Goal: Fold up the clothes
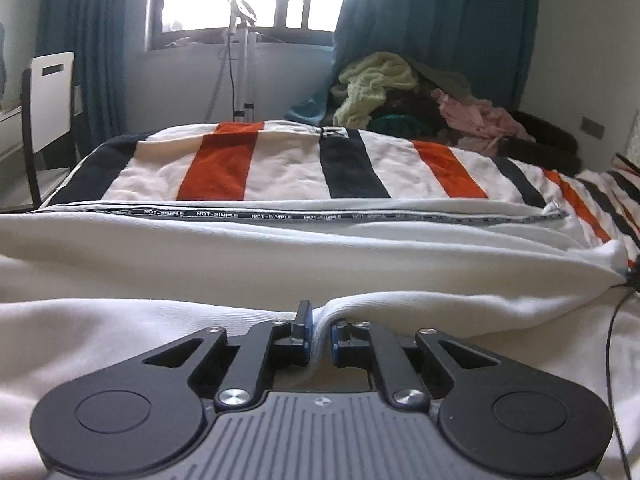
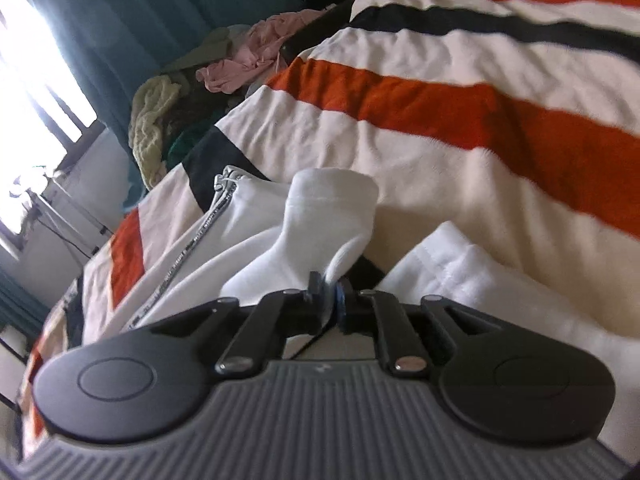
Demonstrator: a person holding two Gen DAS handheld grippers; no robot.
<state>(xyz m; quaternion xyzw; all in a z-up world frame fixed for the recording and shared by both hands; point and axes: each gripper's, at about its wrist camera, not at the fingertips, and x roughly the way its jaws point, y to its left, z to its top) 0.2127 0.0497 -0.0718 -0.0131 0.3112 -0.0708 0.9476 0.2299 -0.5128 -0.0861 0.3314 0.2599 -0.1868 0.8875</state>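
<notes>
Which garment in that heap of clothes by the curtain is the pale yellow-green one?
The knitted yellow-green garment on the heap's window side; the pink garment lies on the opposite side.

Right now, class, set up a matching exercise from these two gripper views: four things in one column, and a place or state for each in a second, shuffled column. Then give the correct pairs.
Things:
1. white garment
2. striped blanket
3. pile of clothes
4. teal curtains

Places or states:
A. hanging beside the bright window
B. heaped at the far end of the bed
C. pinched by both the left hand-held gripper and right hand-held gripper
D. spread flat beneath the garment

Pairs: 1-C, 2-D, 3-B, 4-A
</notes>
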